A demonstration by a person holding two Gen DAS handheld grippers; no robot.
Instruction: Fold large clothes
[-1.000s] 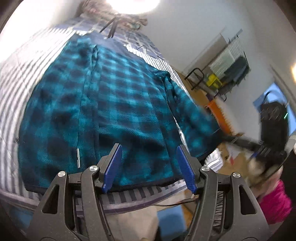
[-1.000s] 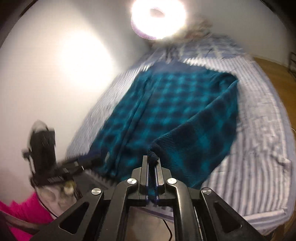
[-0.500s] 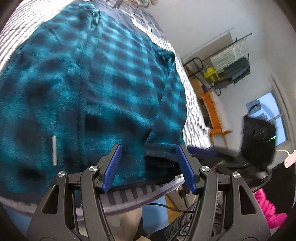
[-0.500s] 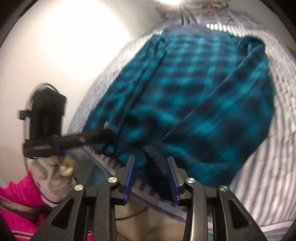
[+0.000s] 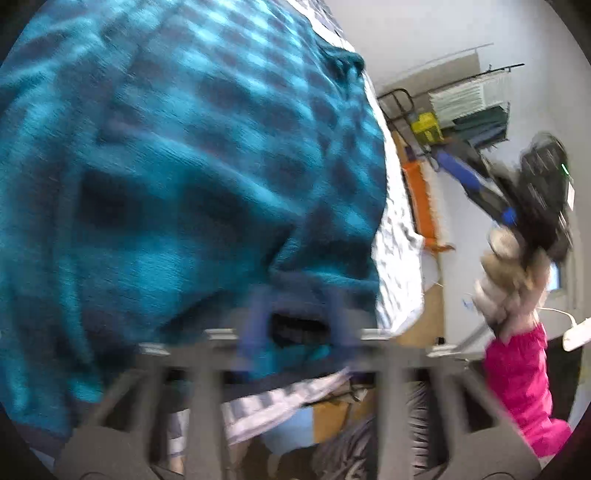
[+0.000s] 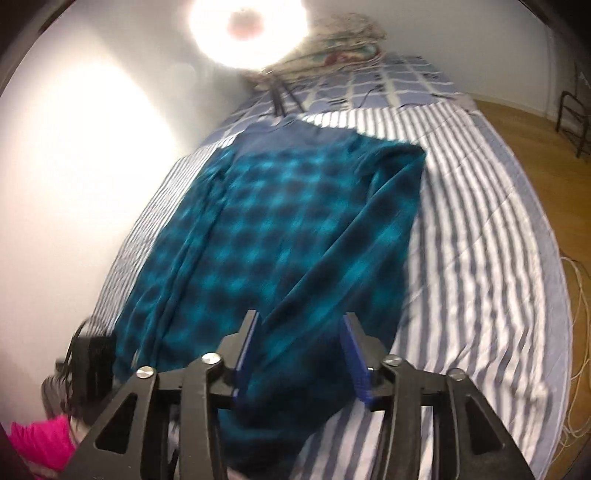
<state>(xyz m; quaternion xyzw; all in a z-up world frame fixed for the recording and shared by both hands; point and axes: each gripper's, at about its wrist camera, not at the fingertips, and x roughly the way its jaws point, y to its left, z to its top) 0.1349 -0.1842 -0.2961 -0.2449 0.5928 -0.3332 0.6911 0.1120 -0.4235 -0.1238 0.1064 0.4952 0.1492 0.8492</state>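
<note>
A teal and black checked shirt [image 6: 295, 229] lies flat on the striped bed, its right sleeve folded along the body. In the left wrist view the shirt [image 5: 177, 166] fills the picture, and my left gripper [image 5: 297, 325], blurred, is closing on the sleeve's dark cuff [image 5: 299, 291] at the near edge; fabric fills the gap between its fingers. My right gripper [image 6: 301, 356] hovers over the shirt's near hem with jaws opening and nothing pressed between them. From the left wrist view, the right gripper [image 5: 535, 192] shows held up at the right.
The striped bedcover [image 6: 480, 258] runs bare to the shirt's right, with a wooden floor [image 6: 546, 155] and loose cable [image 6: 576, 295] beyond. A bright ring light [image 6: 247, 29] and heaped bedding sit at the head. A drying rack [image 5: 469, 110] and a pink sleeve [image 5: 517, 387] stand right.
My right gripper let go of the sleeve cuff, opened and drew away to the right. My left gripper dropped down to that cuff and its jaws closed in on it.
</note>
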